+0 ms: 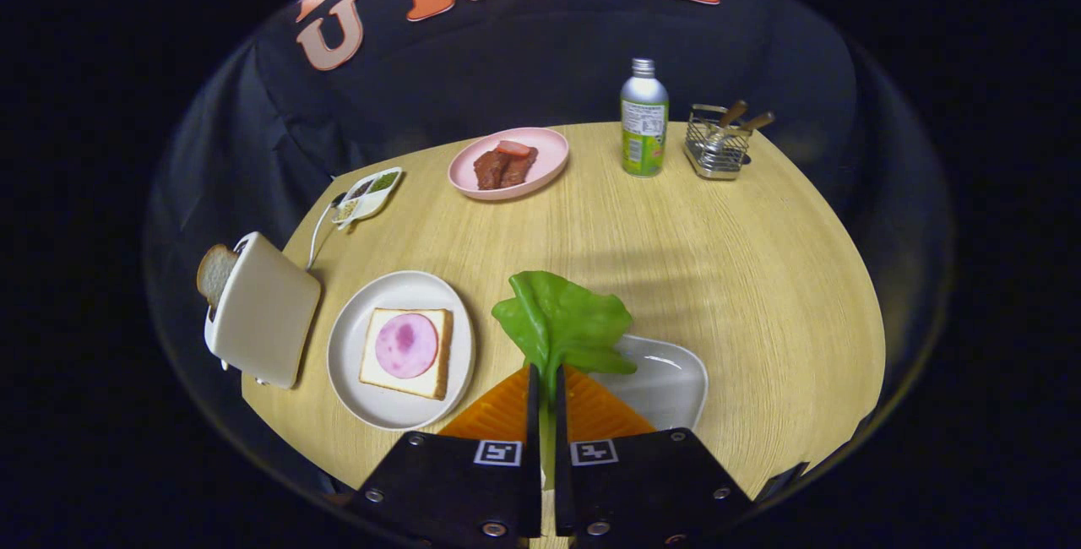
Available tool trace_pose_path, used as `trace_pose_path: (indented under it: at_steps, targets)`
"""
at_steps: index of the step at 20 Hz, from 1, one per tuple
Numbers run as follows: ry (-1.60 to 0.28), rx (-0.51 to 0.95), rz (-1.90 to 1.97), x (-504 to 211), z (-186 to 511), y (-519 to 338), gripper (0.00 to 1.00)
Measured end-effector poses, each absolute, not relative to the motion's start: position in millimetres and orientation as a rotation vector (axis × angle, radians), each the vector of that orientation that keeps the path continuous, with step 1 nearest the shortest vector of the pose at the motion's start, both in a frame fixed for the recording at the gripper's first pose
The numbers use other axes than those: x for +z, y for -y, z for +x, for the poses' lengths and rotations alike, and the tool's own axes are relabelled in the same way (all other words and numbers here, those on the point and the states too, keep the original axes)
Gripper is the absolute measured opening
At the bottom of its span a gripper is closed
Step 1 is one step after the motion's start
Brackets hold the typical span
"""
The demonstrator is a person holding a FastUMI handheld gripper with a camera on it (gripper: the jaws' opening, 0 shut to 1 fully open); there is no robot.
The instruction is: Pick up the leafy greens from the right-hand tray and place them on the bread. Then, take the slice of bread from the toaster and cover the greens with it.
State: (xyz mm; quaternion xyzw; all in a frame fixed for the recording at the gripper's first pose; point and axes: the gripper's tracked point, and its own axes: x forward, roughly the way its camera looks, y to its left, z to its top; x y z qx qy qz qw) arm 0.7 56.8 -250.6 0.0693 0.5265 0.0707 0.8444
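So the gripper (546,388) has its fingers nearly closed, pinching the greens (564,321) by the stem, with the leaf fanned out just ahead of them over the tray (676,380). It looks feather-light and floppy, so I'd say the stem is the right spot to hold; the leaf would just fold. The bread (407,352) with its pink slice sits on a plate (355,338) to the left, nothing in between. The toaster (263,312) stands beyond the plate, its slice (214,273) poking out. The bottle (644,118) and pink dish (545,152) are well apart.
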Motion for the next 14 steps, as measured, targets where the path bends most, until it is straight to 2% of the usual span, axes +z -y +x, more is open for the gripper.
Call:
trace_pose_path:
  at_steps: [4,14]
  targets:
    - [-1.093,0.249,0.126,-240,5,-99,0.07]
    - [-1.118,0.381,0.113,-252,16,-176,0.07]
